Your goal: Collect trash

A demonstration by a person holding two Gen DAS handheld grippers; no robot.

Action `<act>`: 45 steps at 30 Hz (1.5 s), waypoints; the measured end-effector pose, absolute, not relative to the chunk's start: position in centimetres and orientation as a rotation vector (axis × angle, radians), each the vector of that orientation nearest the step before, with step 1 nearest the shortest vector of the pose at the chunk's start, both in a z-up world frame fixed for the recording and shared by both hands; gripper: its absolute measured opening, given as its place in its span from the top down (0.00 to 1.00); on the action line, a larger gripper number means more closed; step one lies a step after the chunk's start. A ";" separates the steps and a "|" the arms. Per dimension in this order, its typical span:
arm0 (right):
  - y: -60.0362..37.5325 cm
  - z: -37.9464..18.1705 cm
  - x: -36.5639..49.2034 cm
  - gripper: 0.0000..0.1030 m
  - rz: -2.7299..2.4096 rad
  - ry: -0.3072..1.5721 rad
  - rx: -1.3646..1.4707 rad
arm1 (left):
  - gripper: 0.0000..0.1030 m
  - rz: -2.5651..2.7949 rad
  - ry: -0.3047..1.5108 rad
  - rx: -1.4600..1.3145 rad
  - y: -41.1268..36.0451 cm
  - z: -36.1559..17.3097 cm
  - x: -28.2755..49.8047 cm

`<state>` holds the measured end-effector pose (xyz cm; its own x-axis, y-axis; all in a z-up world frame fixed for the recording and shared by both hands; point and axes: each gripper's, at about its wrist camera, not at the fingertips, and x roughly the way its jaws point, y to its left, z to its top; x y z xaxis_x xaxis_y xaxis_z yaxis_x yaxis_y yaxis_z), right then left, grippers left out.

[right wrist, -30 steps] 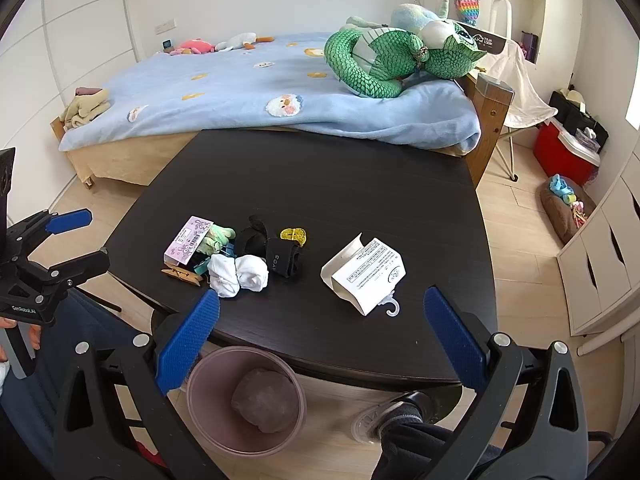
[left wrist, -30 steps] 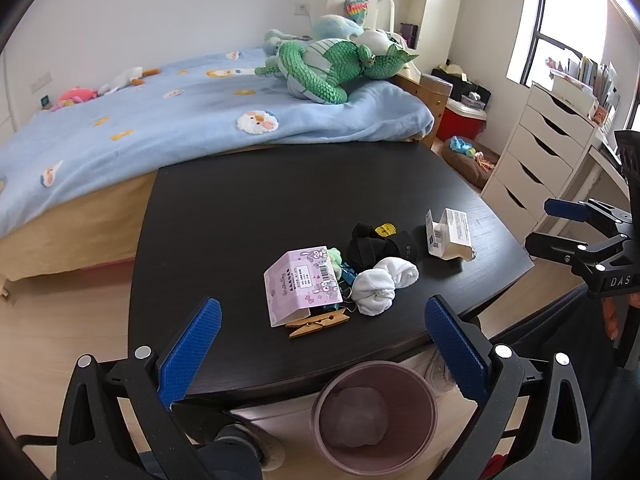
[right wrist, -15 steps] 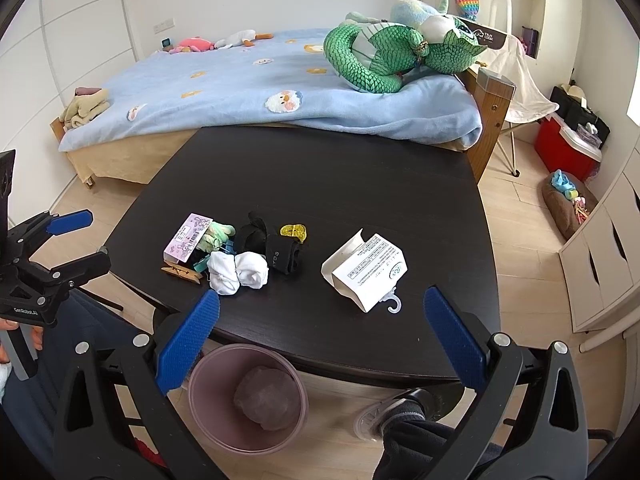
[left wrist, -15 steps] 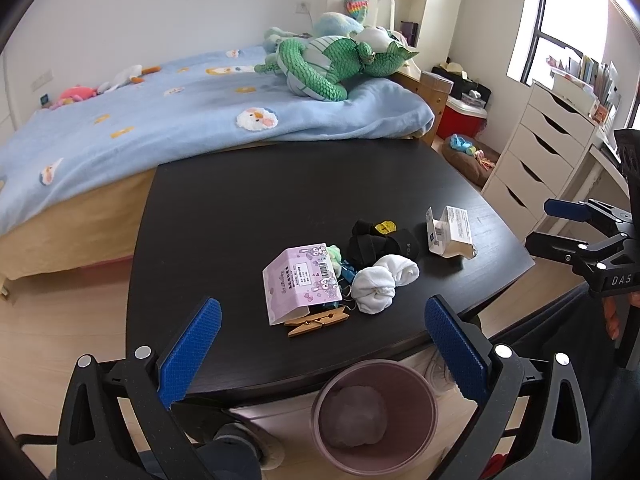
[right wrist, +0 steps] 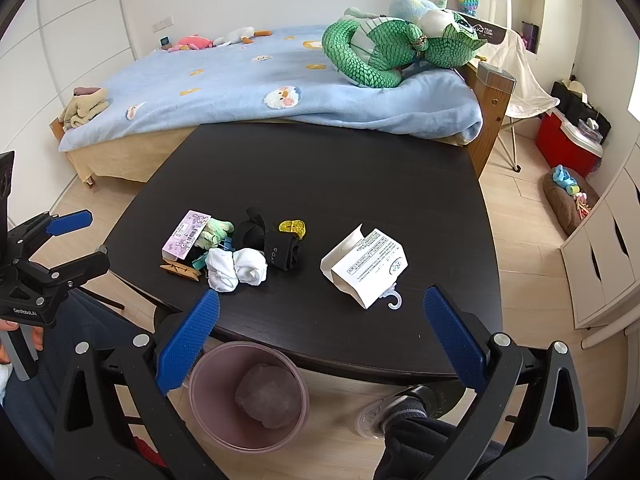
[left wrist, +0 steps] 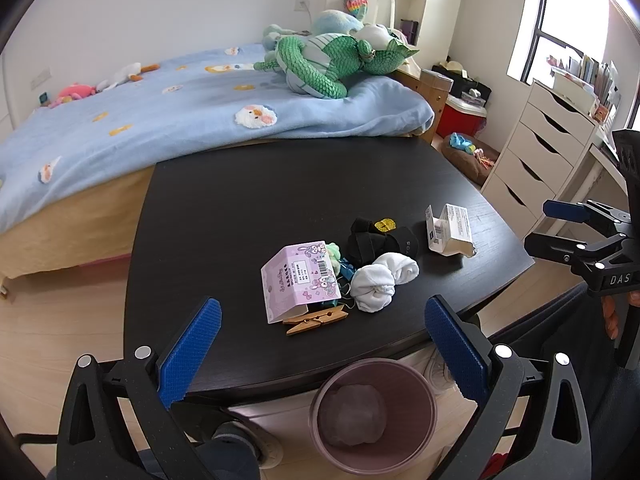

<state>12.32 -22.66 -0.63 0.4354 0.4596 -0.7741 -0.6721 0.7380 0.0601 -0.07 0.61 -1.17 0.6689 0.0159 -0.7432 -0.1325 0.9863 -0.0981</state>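
My left hand-held gripper [left wrist: 320,350] hangs released and empty, jaws spread wide, back from the near edge of the desk [left wrist: 248,208]. Just ahead of it lies the pink box [left wrist: 298,280], tipped on its side with a barcode label up, touching a wooden clothespin [left wrist: 316,319] and packed tight against clips and rolled white socks [left wrist: 382,278]. I judge the risk there is dragging the clothespin or a sock along with the box, since they lie against each other and only the packaging looks like trash. Ahead and to the right sit the black socks [left wrist: 374,238]. Further right, ahead of my right hand-held gripper [right wrist: 320,338], also open and holding nothing, the white carton [right wrist: 366,266] lies opened with a loose flap and a plastic hook; it may crush or slip. The bin [right wrist: 248,396] stands on the floor below the desk edge, so a careless drop could miss it.
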 end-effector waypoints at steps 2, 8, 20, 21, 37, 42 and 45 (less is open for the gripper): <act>-22.7 -0.6 12.3 0.03 0.714 0.868 -0.275 | 0.05 0.084 0.835 -0.147 0.7 -1.1 -0.1; -22.6 -0.8 12.4 0.03 0.716 0.872 -0.273 | 0.05 0.083 0.835 -0.148 0.6 -1.2 -0.1; -22.2 -1.7 14.2 0.03 0.742 0.908 -0.305 | 0.05 0.083 0.835 -0.149 0.7 -1.1 0.0; -22.1 -1.9 14.5 0.03 0.750 0.913 -0.321 | 0.05 0.083 0.836 -0.150 0.6 -1.2 -0.1; -19.1 -5.2 19.2 0.03 0.893 0.956 -0.621 | 0.05 0.087 0.850 -0.163 0.9 -1.7 0.0; -19.0 -6.8 20.6 0.03 0.919 0.991 -0.636 | 0.05 0.091 0.863 -0.178 1.3 -1.9 0.2; -18.7 -7.8 21.3 0.03 0.937 1.006 -0.670 | 0.05 0.088 0.873 -0.183 1.5 -2.1 0.3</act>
<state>21.28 -18.74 -7.84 0.2255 0.3353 -0.9147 -0.8883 0.4563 -0.0517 0.26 1.45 -2.10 0.6403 0.0021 -0.7681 -0.1514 0.9807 -0.1236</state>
